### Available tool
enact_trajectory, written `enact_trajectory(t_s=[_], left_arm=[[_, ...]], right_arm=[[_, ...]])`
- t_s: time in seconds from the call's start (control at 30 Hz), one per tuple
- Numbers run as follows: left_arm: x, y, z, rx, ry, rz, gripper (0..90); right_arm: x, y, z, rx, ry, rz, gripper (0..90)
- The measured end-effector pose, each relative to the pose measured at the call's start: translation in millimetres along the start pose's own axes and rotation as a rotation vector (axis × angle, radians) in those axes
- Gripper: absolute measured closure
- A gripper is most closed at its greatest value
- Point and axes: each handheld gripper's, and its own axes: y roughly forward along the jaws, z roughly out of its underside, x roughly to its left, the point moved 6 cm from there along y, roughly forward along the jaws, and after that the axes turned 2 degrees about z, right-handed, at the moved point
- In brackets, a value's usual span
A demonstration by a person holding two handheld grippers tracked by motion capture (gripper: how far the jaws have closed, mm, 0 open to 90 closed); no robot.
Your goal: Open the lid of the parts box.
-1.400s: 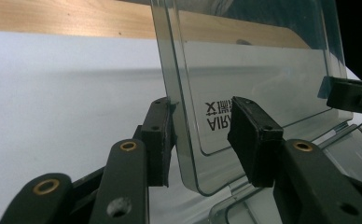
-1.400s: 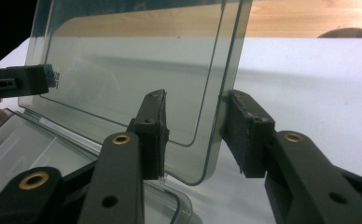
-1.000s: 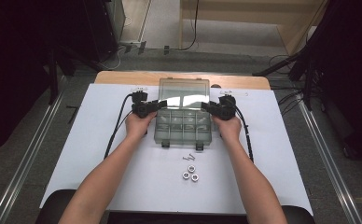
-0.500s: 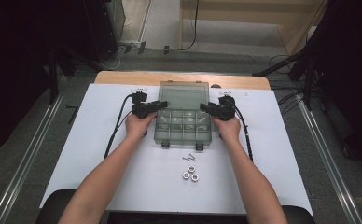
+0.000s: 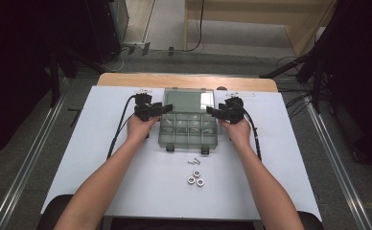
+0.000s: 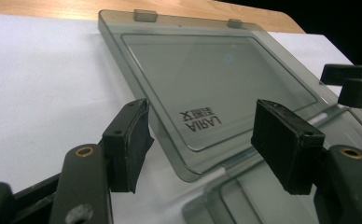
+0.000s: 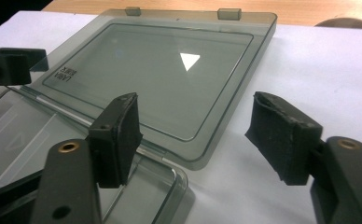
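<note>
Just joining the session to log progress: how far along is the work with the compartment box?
Done: the box's lid lies folded back flat on the table. In hand: both the left gripper and the right gripper have just been opening at the lid's corners, with nothing clamped. Likely left: the nuts and small screw sit on the white table in front, not yet in the box.

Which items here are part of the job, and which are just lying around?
In the job:
- compartment box, open on the white sheet
- its lid, laid flat behind the box
- left claw and right claw, both open at the hinge ends, jaws just opened, gripping nothing

Lying about:
- three nuts
- small screw
- white sheet
</note>
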Motion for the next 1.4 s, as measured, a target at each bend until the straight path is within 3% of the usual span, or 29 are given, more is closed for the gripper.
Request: enact_trajectory(t_s=[0.1,0.23,0.4,0.47,0.77,0.93,1.2,1.4], left_arm=[[-2.9,-3.5,-1.7,0.001,0.022,-0.006,36.5],[-7.3,-11.4,-3.0,0.026,0.093,-0.039,31.7],[-11.5,-17.7,-2.7,0.057,0.097,-0.021,31.6],[-14.4,-21.2,-3.1,0.067,0.116,-0.021,31.6],[-30.4,-37.5,-2.8,0.114,0.163,0.032,31.6],[-40.7,-50.4,-1.7,0.098,0.194,0.059,31.5],[-50.3,-60.7,6.2,0.132,0.235,0.076,31.5],[-61.4,-72.2,11.2,0.125,0.262,0.115,31.5]], right_arm=[[3.5,-6.4,-1.9,0.008,-0.017,-0.014,29.4],[8.0,-13.9,-4.2,0.011,-0.032,-0.047,27.5],[14.1,-18.7,-4.7,0.026,-0.061,-0.071,24.9],[17.6,-21.5,-5.2,0.030,-0.061,-0.088,24.8],[33.4,-35.9,-4.0,0.053,-0.116,-0.145,25.2],[42.7,-45.7,0.9,0.079,-0.165,-0.147,25.2],[50.7,-58.9,6.2,0.081,-0.180,-0.173,25.2],[58.0,-73.5,12.4,0.085,-0.203,-0.193,25.5]])
